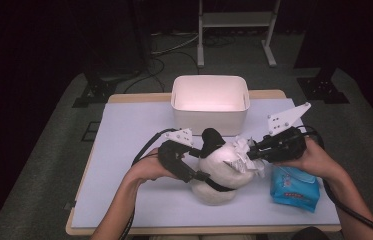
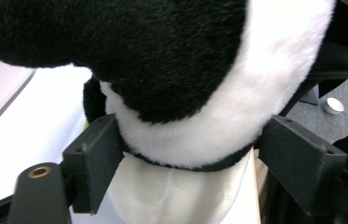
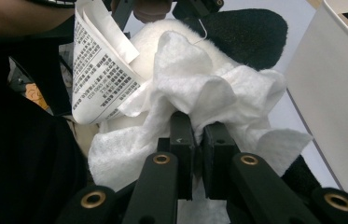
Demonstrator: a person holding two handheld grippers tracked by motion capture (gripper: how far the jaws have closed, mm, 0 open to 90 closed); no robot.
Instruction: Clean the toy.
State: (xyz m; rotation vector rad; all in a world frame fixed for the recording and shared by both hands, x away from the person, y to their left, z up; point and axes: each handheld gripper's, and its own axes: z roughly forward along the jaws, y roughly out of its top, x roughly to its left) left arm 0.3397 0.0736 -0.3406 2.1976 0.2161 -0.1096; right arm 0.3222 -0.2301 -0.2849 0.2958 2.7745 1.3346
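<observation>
The right gripper (image 3: 198, 140) is pinching a crumpled white wipe (image 3: 195, 93), pressing it against the black-and-white plush toy (image 1: 219, 170). The left gripper (image 2: 188, 154) is straddling the toy's neck, its jaws touching the fur on either side. The toy is sitting near the middle of the worktop (image 1: 124, 150), with a blue wipes pack (image 1: 294, 189) just to its right and a white bin (image 1: 210, 102) beyond it.

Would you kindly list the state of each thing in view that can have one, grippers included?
Left gripper: jaws spread around the plush toy's neck.
Right gripper: shut on the white wipe.
Plush toy: on the table, held at the neck, wipe against it.
White wipe: crumpled, pinched.
White bin: upright, open-topped.
Blue wipes pack: lying flat on the table.
</observation>
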